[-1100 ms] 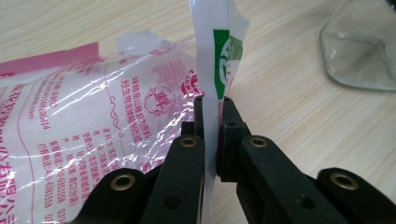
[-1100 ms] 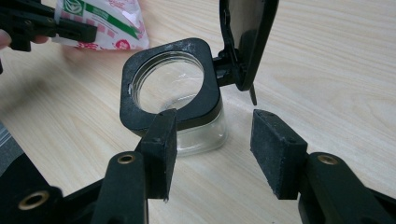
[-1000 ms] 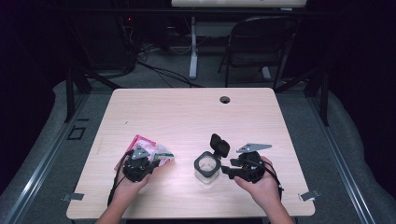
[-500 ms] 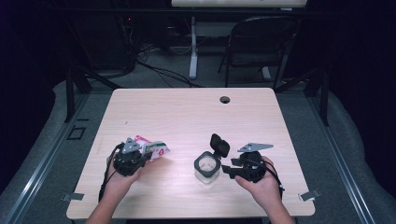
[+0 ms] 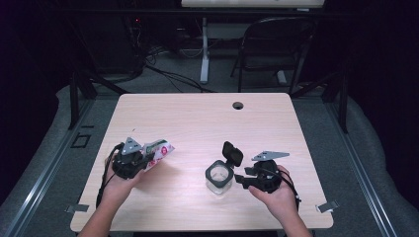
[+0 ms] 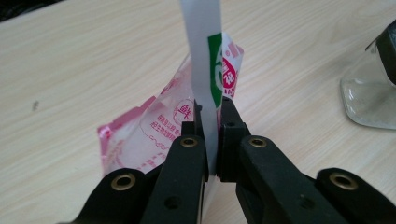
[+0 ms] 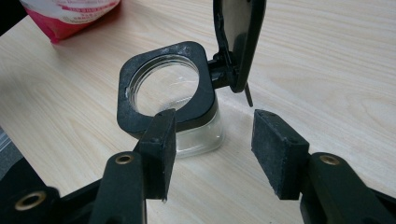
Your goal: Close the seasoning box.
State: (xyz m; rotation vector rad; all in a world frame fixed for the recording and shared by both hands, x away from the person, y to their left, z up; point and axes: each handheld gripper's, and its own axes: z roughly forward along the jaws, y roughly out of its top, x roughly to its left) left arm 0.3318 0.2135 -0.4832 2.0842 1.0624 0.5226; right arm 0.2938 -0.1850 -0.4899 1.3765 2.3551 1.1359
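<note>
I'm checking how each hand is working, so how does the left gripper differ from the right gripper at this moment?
The left gripper has its jaws shut on the pink and white packet, held off the table; the right gripper has open jaws holding nothing. The left points at the packet; the right sits beside the clear jar with its black flip lid up. Both are hand-held black two-jaw grippers.

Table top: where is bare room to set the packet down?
The far half of the table, up to the round hole, is bare. So is the near strip between packet and jar. Crowded beside the jar, where the right gripper sits.
</note>
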